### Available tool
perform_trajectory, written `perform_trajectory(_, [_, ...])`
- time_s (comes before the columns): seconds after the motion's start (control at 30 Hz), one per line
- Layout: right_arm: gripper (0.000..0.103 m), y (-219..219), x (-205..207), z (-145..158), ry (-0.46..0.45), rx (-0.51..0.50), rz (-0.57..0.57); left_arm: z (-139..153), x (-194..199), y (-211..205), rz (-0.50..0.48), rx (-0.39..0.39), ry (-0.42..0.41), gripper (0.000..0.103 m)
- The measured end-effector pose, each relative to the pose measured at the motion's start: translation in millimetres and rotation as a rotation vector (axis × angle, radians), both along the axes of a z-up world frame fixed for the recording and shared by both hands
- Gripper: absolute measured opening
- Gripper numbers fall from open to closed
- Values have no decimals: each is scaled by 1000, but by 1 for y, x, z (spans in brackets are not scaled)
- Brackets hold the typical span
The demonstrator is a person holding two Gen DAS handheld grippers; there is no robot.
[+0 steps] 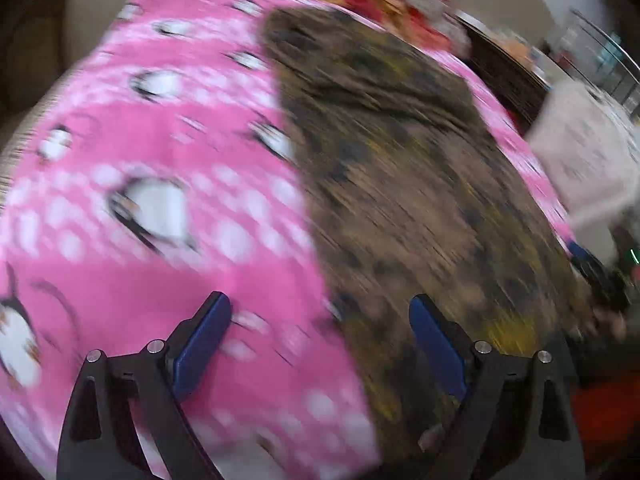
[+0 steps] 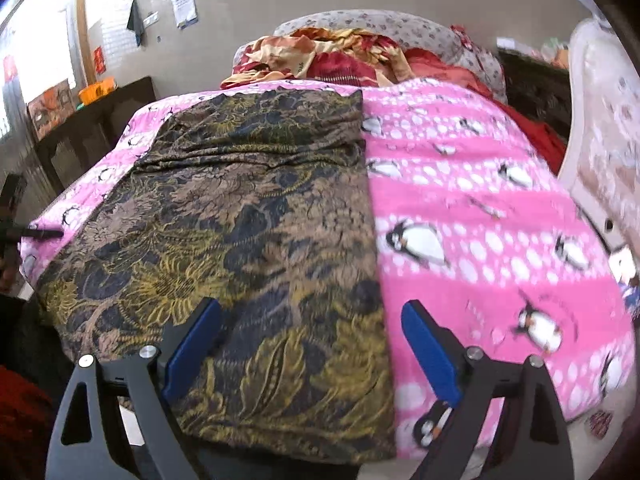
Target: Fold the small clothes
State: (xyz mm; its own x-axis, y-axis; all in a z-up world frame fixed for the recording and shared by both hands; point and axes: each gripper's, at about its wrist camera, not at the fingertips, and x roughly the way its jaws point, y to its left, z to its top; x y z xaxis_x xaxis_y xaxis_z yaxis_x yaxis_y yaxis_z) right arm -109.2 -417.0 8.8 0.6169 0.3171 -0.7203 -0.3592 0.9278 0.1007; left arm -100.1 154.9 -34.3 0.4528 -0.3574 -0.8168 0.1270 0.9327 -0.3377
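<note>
While the brown cloth with dark blue and yellow floral print (image 2: 256, 240) lies spread flat on the pink fleece blanket with white dots and penguins (image 2: 480, 220), both tools hover above it with nothing between their fingers. In the right wrist view the right gripper (image 2: 312, 344) stands wide open, its blue-padded fingers (image 2: 192, 352) spread over the near end of the cloth; the left finger sits above the printed fabric, the right finger above the pink blanket just beside the cloth's straight right edge. The cloth reaches from the near blanket edge back toward a heap of red and gold bedding (image 2: 328, 56) and a grey flowered pillow (image 2: 380, 26).

The left wrist view is heavily blurred. There the left gripper (image 1: 320, 340) is likewise spread open and empty, straddling the cloth's left edge: the brown cloth (image 1: 400, 168) lies under and ahead of its right finger, the pink blanket (image 1: 160, 160) under its left. A dark cabinet (image 2: 96, 132) stands beside the bed against the wall.
</note>
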Motion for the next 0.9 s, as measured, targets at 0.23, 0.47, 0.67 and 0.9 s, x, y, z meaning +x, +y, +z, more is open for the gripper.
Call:
perform_trajectory(0.23, [88, 7, -3, -2, 3, 32, -4, 0, -26, -26, -207, -150, 77, 74])
perform_trajectory(0.47, [85, 10, -10, 2, -22, 47, 12, -13, -24, -27, -221, -293, 93, 74])
perform_trajectory(0.67, [84, -1, -21, 7, -47, 59, 17, -14, -32, -42, -296, -384, 112, 72])
perform_trajectory(0.9, [84, -27, -31, -9, 14, 42, 15, -22, -21, -27, -193, -332, 123, 22])
